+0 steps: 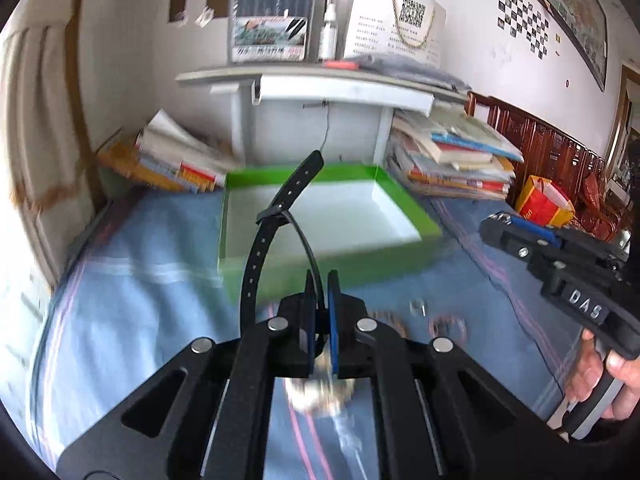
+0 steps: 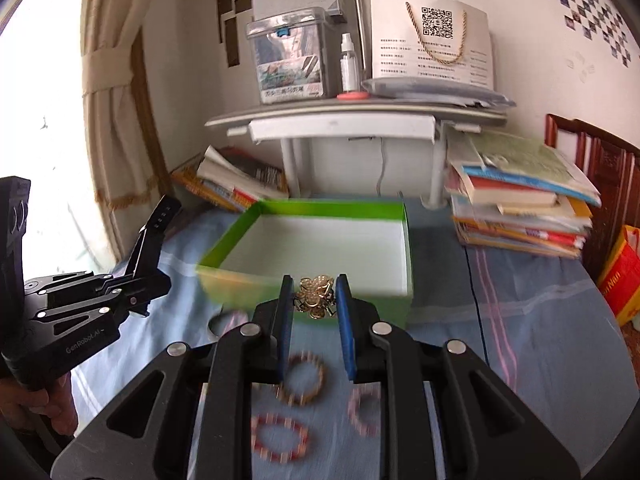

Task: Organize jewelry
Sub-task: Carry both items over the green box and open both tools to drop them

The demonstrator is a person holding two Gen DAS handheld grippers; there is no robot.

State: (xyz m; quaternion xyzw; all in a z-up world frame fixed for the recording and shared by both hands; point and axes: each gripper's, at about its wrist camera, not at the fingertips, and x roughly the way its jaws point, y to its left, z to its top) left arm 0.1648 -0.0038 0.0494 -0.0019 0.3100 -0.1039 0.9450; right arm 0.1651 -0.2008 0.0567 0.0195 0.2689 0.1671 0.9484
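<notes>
The left gripper [image 1: 321, 304] is clamped tight on a black watch strap [image 1: 280, 208], whose long axis rises from the jaws and tips toward the green box [image 1: 404, 200]. The right gripper [image 2: 316, 300] pinches a gold trinket [image 2: 316, 294] just before the box's near wall. Bead bracelets [image 2: 302, 378] lie on the blue cloth [image 2: 540, 320] nearer than the box.

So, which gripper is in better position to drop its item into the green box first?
Probably the right gripper: its gold jewelry sits just before the green box, centred on it. The left gripper holds a black strap and stands off to the box's side.
</notes>
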